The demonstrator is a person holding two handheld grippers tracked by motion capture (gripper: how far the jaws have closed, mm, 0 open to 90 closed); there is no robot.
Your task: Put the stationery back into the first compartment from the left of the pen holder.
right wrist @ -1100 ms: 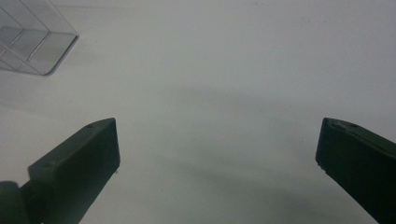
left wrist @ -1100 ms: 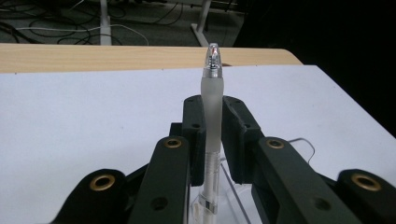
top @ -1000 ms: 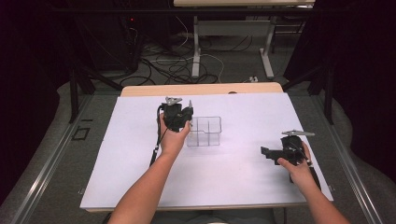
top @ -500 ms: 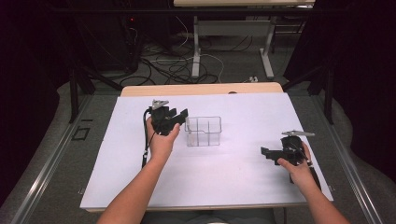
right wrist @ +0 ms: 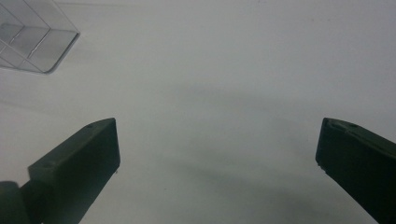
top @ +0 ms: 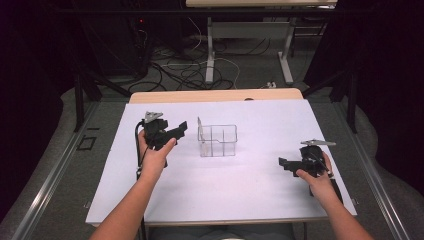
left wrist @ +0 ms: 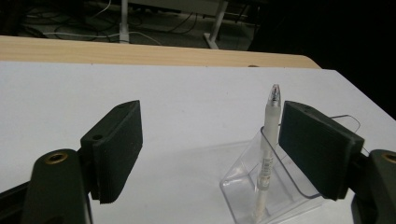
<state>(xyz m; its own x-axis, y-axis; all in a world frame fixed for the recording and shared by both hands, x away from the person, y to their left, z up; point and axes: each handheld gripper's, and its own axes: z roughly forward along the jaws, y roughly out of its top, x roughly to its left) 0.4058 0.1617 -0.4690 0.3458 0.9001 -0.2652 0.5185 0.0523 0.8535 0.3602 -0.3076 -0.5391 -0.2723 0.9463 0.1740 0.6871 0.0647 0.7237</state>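
A clear plastic organizer box (top: 218,142) with inner dividers stands mid-table on the white sheet. A thin white pen (top: 199,128) stands upright in its left compartment, also seen as the pen (left wrist: 267,149) leaning on the wall of the box (left wrist: 280,191). My left gripper (top: 180,129) hovers just left of the box, open and holding nothing; in the left gripper view the left gripper (left wrist: 210,135) has its right jaw close beside the pen. My right gripper (top: 284,163) sits low near the table's right edge, open wide, the right gripper (right wrist: 217,140) over bare sheet, with the box (right wrist: 32,44) far off.
The white sheet (top: 225,195) covers the table, with a wooden strip (top: 215,95) at the far edge. Beyond it are floor cables (top: 185,70) and another table's legs (top: 210,55). Dark stands flank both sides.
My left gripper has pulled back to the left from over the box, leaving the pen standing inside. The right gripper has stayed put.
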